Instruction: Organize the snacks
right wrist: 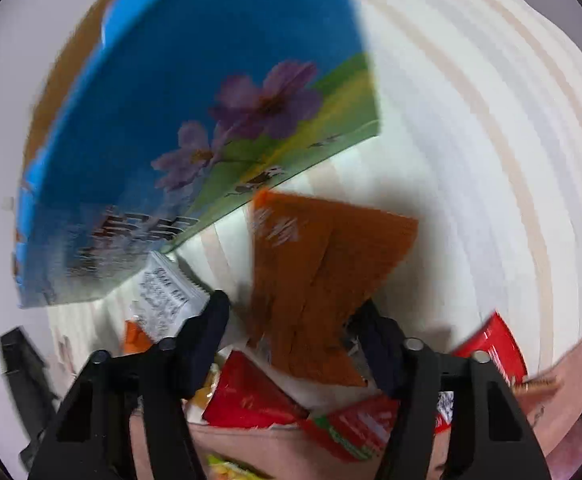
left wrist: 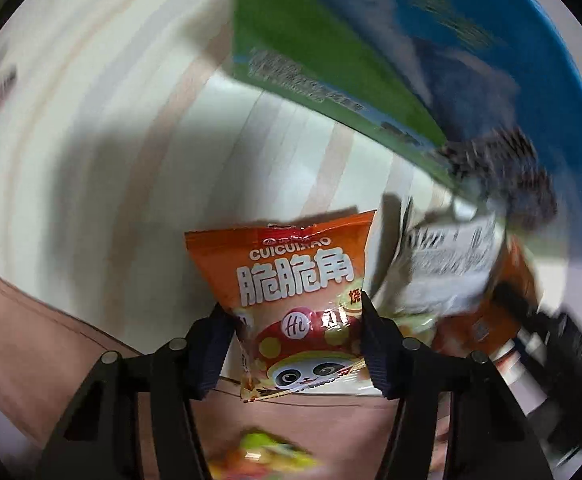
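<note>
An orange snack bag (left wrist: 291, 280) with white lettering and a panda figure stands between the fingers of my left gripper (left wrist: 297, 320); both pads press into its sides, so the left gripper is shut on it. In the right wrist view a second orange bag (right wrist: 315, 280), blurred and tilted, sits between the fingers of my right gripper (right wrist: 293, 304). The right finger touches its edge and the jaws stand narrow around it, shut on the bag. Both grippers point steeply down at the striped tabletop (left wrist: 111, 140).
A blue and green box with purple flowers (right wrist: 211, 120) lies close behind both bags (left wrist: 331, 60). A white-backed packet (right wrist: 167, 292) rests beside it (left wrist: 451, 268). Red packets (right wrist: 251, 396) lie under the right gripper, another (right wrist: 495, 344) at its right. A colourful packet (left wrist: 263, 452) is blurred below.
</note>
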Demonstrator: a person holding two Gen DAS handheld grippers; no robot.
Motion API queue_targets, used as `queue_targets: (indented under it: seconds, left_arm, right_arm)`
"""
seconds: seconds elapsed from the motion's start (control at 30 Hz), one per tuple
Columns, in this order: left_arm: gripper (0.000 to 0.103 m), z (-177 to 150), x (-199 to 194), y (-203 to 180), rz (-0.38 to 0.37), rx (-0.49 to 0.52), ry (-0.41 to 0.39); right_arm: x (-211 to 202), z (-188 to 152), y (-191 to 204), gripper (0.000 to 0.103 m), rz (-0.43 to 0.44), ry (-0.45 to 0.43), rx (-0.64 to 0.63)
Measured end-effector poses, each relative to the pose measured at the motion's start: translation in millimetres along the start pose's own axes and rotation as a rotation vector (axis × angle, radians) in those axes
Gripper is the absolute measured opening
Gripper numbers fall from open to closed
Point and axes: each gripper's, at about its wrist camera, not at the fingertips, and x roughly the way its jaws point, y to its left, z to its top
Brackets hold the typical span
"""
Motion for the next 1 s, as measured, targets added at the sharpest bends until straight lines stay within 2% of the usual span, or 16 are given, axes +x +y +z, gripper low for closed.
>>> queue_targets:
  seconds: [0.13,0.23,0.3,0.4,0.47,0.53,0.6,0.73,0.8,0.87,0.93,1.0]
  left_arm:
    - [0.056,-16,-3,-12,0.129,0.191,-0.035]
    - [0.056,-23,-1,-12,0.139,0.227,-0.024]
    - [0.056,-25,2,-12,0.126,0.222,-0.013]
    - [0.058,-20,7,0,0.097,0.176,0.009]
    - [0.06,-18,12,8,0.085,0.141,0.018]
    - [0.062,-14,15,10,0.067,0.105,0.022]
    - [0.062,-12,17,15,0.054,0.065,0.022]
    - [0.061,-6,17,42,0.033,-0.015,0.009]
    - [0.057,-11,16,42,0.061,-0.024,-0.005]
    - [0.051,-22,9,43,0.089,0.005,-0.025]
    - [0.048,-29,6,41,0.111,0.027,-0.021]
    - [0.046,-35,2,42,0.106,0.039,-0.006]
  right_arm:
    - [3,-4,11,0.048,-0.034,0.056,-0.154]
    - [1,-13,16,0.047,-0.051,0.131,-0.257]
    - [0,-18,18,0.047,-0.071,0.158,-0.293]
    - [0,-20,19,0.049,-0.078,0.158,-0.279]
    - [2,-18,19,0.06,-0.059,0.149,-0.247]
    - [5,-18,17,0.065,-0.046,0.129,-0.211]
    - [9,-19,17,0.065,-0.06,0.108,-0.183]
    - [16,-29,15,0.065,-0.095,0.052,-0.162]
    - [20,-35,13,0.057,-0.142,0.025,-0.187]
    - [21,-41,14,0.054,-0.158,0.001,-0.214]
    - [17,-43,13,0.052,-0.153,-0.015,-0.228]
    - [11,-47,11,0.05,-0.099,-0.019,-0.212]
